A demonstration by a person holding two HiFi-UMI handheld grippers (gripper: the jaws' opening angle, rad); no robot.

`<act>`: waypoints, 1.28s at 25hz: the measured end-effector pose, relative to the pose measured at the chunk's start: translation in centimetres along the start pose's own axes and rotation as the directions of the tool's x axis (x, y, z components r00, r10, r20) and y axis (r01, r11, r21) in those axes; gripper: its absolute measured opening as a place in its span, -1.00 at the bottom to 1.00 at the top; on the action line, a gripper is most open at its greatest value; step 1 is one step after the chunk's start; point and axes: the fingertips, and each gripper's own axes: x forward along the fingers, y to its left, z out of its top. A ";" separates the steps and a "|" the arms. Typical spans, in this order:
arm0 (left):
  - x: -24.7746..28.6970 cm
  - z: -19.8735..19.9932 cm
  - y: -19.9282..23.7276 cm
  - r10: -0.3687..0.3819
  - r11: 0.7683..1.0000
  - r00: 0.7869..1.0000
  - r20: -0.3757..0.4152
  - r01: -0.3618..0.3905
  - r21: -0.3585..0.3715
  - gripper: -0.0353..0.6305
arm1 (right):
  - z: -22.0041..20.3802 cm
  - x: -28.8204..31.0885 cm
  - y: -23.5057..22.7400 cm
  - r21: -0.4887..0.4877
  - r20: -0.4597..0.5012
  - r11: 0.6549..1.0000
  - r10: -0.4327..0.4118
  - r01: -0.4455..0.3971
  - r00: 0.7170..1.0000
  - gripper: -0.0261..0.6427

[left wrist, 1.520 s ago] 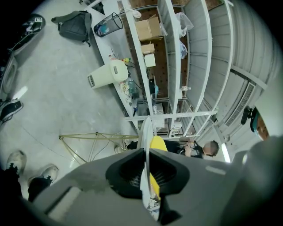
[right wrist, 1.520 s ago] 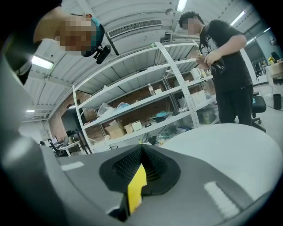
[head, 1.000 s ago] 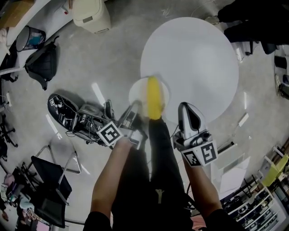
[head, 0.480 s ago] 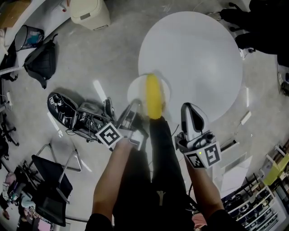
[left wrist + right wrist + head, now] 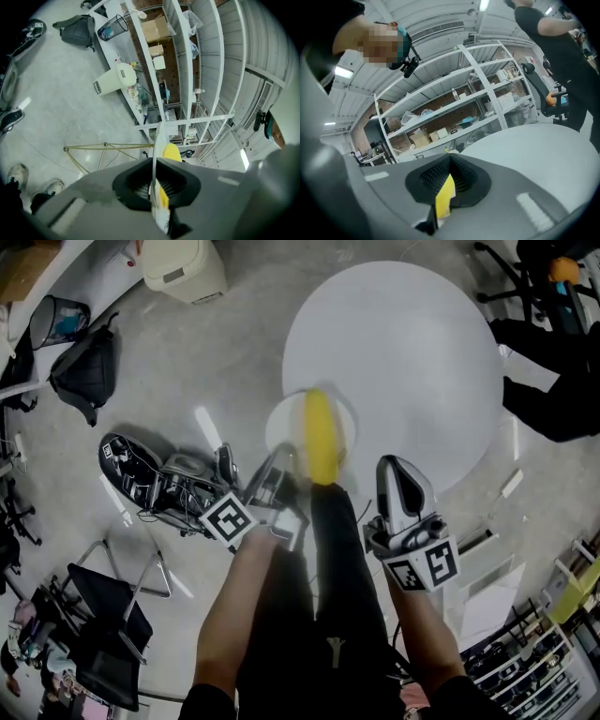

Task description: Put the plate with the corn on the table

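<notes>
Plate [image 5: 280,430] and corn [image 5: 321,439] are off the round white surface [image 5: 394,352], held up at its near edge; from the head view the plate's far side overlaps that edge, while the rest hangs over the grey floor [image 5: 187,362]. The yellow corn lies lengthwise across the white plate. The left hand-held gripper [image 5: 281,471] is clamped on the plate's near rim, and its own view shows the rim [image 5: 157,140] edge-on between the pads with the corn [image 5: 171,151] just beyond. The right hand-held gripper [image 5: 399,467] is just beside the plate, jaws together on nothing but a yellow strip at their seam [image 5: 446,193], pointing toward the surface [image 5: 534,150]. A black bag [image 5: 86,371] lies on the floor.
</notes>
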 end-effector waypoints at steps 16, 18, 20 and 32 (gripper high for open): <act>1.2 -0.4 -0.6 0.003 1.000 1.000 -0.018 -0.003 0.008 -0.82 | -0.2 -0.6 -0.8 0.011 0.002 1.000 -0.010 0.010 1.000 -0.90; 1.7 -0.6 -0.7 0.007 1.000 1.000 -0.023 -0.007 0.013 -0.82 | -0.1 -0.7 -1.0 0.012 0.003 1.000 -0.012 0.012 1.000 -0.90; 1.9 -0.6 -0.7 0.010 1.000 1.000 -0.021 -0.010 0.015 -0.82 | 0.0 -0.8 -1.1 0.012 0.004 1.000 -0.013 0.013 1.000 -0.90; 1.8 -0.7 -0.9 0.038 0.999 0.999 -0.005 -0.037 0.028 -0.79 | 0.1 -1.4 -1.8 0.021 0.010 1.000 -0.016 0.016 1.000 -0.90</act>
